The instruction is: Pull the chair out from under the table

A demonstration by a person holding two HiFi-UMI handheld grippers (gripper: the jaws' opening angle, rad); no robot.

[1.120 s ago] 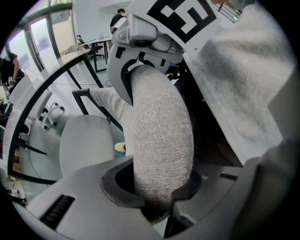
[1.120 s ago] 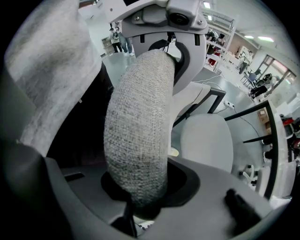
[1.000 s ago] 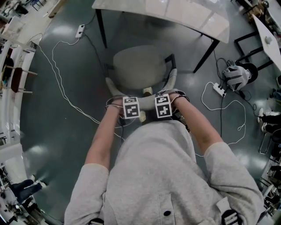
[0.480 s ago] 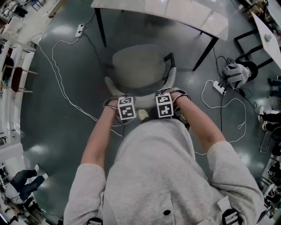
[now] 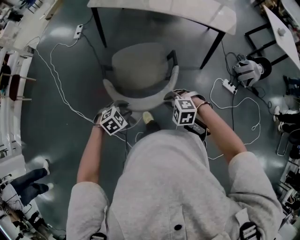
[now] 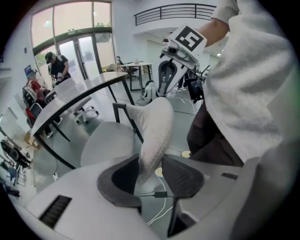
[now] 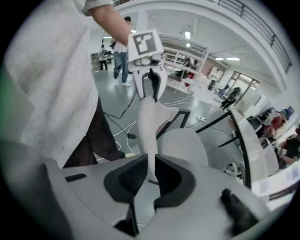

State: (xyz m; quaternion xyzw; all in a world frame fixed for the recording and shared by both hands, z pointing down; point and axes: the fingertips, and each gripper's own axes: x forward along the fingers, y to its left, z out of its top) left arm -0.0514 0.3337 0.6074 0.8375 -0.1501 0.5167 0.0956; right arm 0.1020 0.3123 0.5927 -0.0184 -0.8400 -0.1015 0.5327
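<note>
Head view – chair [image 5: 140, 70] stands on the floor just in front of the tabletop [image 5: 187, 11], seat clear of its edge and only the front near the legs. Left gripper [image 5: 115, 108] is at the left end of the curved backrest [image 5: 140, 101] and right gripper [image 5: 174, 98] is at the right end, with the person close behind. Cables [image 5: 61, 93] lie on the floor beside and behind the chair.

Left gripper view – the backrest end sits between the jaws, against one pad with a gap to the other. The jaws are opening, so there is no real grip here.

Right gripper view – the thin backrest edge runs down into a narrow gap between the jaws. The jaws are closing and the pads look to be on the edge.

Step, as I judge it – the pull is done or nearly done, since the chair looks out from under the tabletop, and this is the letting-go stage. Next move calls for freeing the right jaws too and lifting both grippers straight off the backrest without tipping it. If more clearance is wanted, the left must clamp again first, then a short even pull back that minds the cables near the feet.
</note>
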